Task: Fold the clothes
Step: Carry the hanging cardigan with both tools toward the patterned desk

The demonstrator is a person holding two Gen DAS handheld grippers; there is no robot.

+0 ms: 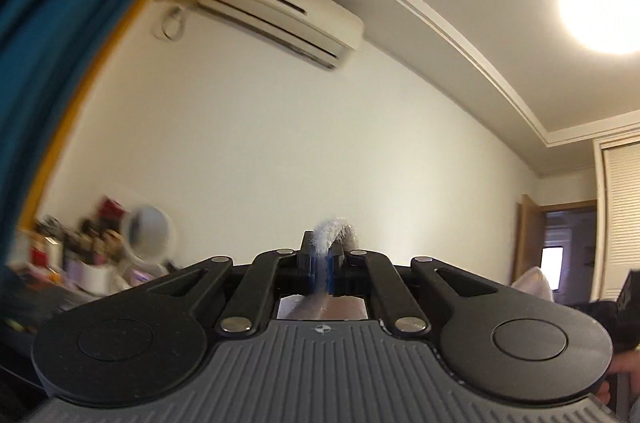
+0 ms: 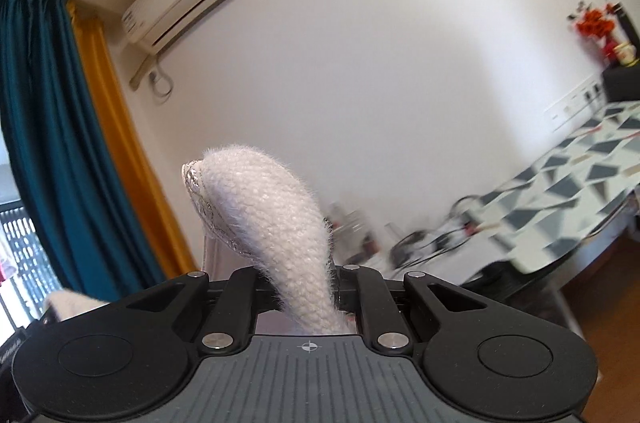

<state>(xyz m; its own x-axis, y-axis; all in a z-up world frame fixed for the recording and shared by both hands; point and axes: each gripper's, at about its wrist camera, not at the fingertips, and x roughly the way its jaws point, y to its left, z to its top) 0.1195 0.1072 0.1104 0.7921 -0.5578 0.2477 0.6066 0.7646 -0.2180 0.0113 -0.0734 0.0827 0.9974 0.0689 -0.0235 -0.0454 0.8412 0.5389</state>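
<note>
A white fuzzy knit garment (image 2: 276,223) is held up in the air, pinched at two places. The right gripper (image 2: 306,287) is clamped on a thick fold of it that arches up past the fingertips. The left gripper (image 1: 322,265) is closed tight on a thinner tuft. Behind stand a wall air conditioner (image 1: 280,7), teal curtain (image 2: 36,127) and a patterned worktop (image 2: 580,175).
</note>
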